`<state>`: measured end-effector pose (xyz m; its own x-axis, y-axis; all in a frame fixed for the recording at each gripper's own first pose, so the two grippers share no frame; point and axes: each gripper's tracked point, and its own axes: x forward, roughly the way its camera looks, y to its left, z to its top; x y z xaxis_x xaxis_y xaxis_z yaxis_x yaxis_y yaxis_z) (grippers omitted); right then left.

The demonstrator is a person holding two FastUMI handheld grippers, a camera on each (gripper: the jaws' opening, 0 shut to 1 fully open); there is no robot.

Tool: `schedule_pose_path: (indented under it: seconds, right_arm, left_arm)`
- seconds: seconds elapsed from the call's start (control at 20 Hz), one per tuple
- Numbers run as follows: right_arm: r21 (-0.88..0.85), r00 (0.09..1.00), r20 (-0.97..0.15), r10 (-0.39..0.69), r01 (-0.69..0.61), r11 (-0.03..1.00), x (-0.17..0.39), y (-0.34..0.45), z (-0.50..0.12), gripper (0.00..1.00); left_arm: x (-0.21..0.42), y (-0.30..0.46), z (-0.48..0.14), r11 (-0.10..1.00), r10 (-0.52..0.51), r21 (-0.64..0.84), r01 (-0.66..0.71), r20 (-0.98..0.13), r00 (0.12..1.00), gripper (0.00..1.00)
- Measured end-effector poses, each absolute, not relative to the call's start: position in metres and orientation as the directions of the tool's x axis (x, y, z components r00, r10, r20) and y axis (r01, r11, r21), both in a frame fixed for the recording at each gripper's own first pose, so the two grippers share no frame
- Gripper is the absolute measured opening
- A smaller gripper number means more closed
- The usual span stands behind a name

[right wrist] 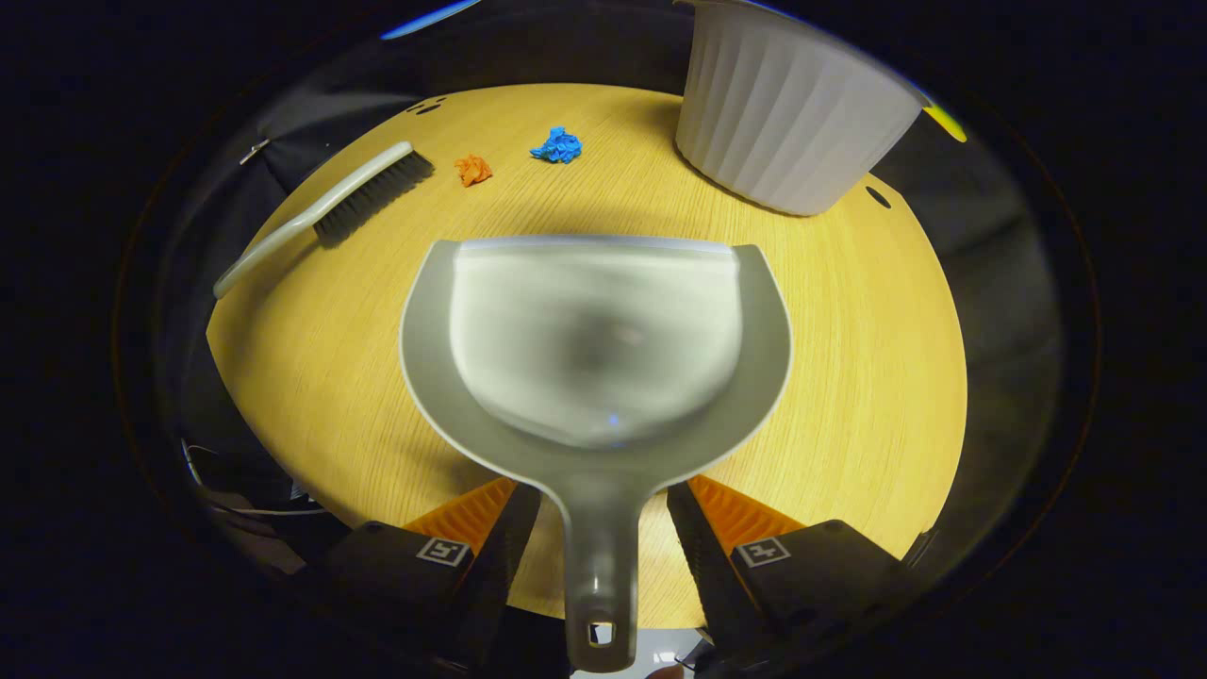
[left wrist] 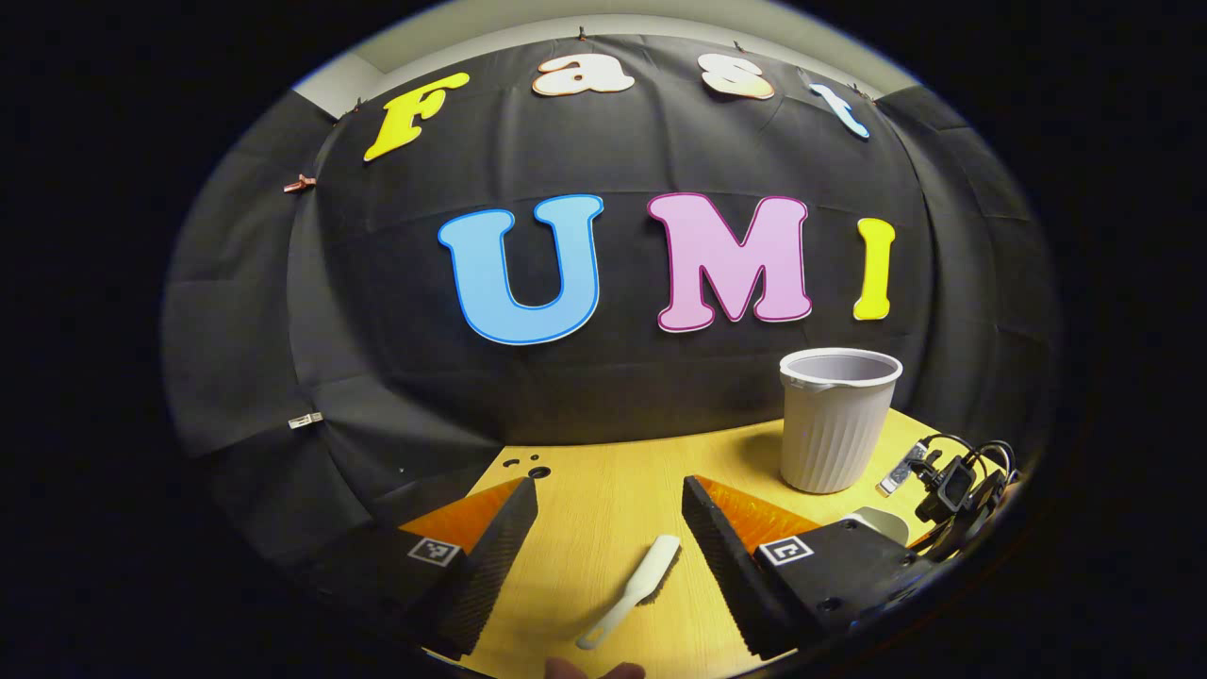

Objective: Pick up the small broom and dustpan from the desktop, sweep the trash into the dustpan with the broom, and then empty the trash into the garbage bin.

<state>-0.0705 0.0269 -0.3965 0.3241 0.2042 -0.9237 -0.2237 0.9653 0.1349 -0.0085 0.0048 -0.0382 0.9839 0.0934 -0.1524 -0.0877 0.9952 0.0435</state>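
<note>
Two gripper fingers reach forward at the bottom of the left gripper view, spread wide apart with nothing between them; the left gripper (left wrist: pixel 608 528) hangs above a light wooden desktop (left wrist: pixel 603 490). Below the gap between the fingers lies the small pale-handled broom with dark bristles (left wrist: pixel 634 589), flat on the wood, its handle end pointing toward the camera. Neither finger touches it. Beyond the right-hand finger stands the garbage bin, a pale grey ribbed plastic tub (left wrist: pixel 836 420), upright and open at the top, near the far edge of the desktop. Just right of the bin a bundle of black cables and plugs (left wrist: pixel 957 476) rests at the desktop's edge. A rounded pale shape peeks out behind the right-hand finger, below the bin; what it is cannot be told.

In the right gripper view, the right gripper (right wrist: pixel 603 523) has its fingers on either side of the long handle of a pale grey plastic dustpan (right wrist: pixel 594 349). Whether both fingers actually press on the handle cannot be told. The dustpan's wide scoop faces away from the camera, over the middle of the desktop (right wrist: pixel 849 377). Beyond the dustpan's far right corner stands the ribbed bin (right wrist: pixel 787 113). Well left of the bin lie two scraps of trash on the wood: a crumpled blue scrap (right wrist: pixel 557 145) and, just left of it, a crumpled orange scrap (right wrist: pixel 472 170). Farther left again lies the broom (right wrist: pixel 330 212), bristles toward the orange scrap, apart from it.
</note>
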Motion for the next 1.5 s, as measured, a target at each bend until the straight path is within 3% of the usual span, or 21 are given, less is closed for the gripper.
schedule_pose_path:
  seconds: [0.1, 0.25, 0.35, 0.4, 0.45, 0.5, 0.65, 0.9, 1.15, 1.5]
  right_arm:
    - [0.157, 0.295, -0.931, 0.215, -0.209, 0.965, -0.069, 0.029, -0.4, 0.85]
    - [0.181, 0.276, -0.935, 0.222, -0.167, 0.969, -0.064, 0.028, -0.4, 0.73]
    - [0.185, 0.286, -0.931, 0.227, -0.165, 0.969, -0.06, 0.026, -0.403, 0.57]
    - [0.182, 0.288, -0.931, 0.226, -0.171, 0.968, -0.061, 0.025, -0.399, 0.41]
    - [0.175, 0.296, -0.928, 0.226, -0.187, 0.967, -0.06, 0.024, -0.398, 0.38]
    - [0.176, 0.298, -0.926, 0.23, -0.199, 0.964, -0.061, 0.025, -0.399, 0.43]
    - [0.19, 0.33, -0.905, 0.269, -0.254, 0.948, -0.064, 0.024, -0.389, 0.36]
    - [0.176, 0.38, -0.879, 0.286, -0.3, 0.938, -0.068, 0.01, -0.371, 0.36]
    - [0.181, 0.414, -0.862, 0.291, -0.284, 0.941, -0.072, -0.003, -0.357, 0.36]
    - [0.162, 0.41, -0.867, 0.282, -0.304, 0.939, -0.078, -0.017, -0.352, 0.36]
  left_arm:
    - [-0.008, 0.005, -0.042, 0.995, 0.101, 0.039, -0.096, -0.16, 0.982, 0.99]
    - [-0.007, 0.006, -0.046, 0.993, 0.117, 0.034, -0.112, -0.17, 0.978, 0.99]
    - [-0.007, 0.007, -0.052, 0.991, 0.132, 0.032, -0.128, -0.185, 0.974, 0.99]
    - [-0.006, 0.007, -0.054, 0.991, 0.137, 0.029, -0.133, -0.194, 0.972, 0.99]
    - [-0.001, 0.008, -0.057, 0.99, 0.141, 0.023, -0.139, -0.205, 0.969, 0.99]
    - [0.001, 0.01, -0.064, 0.989, 0.148, 0.018, -0.148, -0.226, 0.963, 0.99]
    - [0.008, 0.013, -0.084, 0.992, 0.125, 0.004, -0.129, -0.291, 0.949, 0.97]
    - [0.018, -0.001, -0.138, 1.0, -0.03, -0.007, 0.03, -0.467, 0.884, 0.97]
    - [0.022, -0.001, -0.213, 0.993, -0.115, -0.067, 0.095, -0.668, 0.735, 1.0]
    - [0.023, -0.012, -0.289, 0.972, -0.192, -0.096, 0.215, -0.852, 0.486, 0.9]
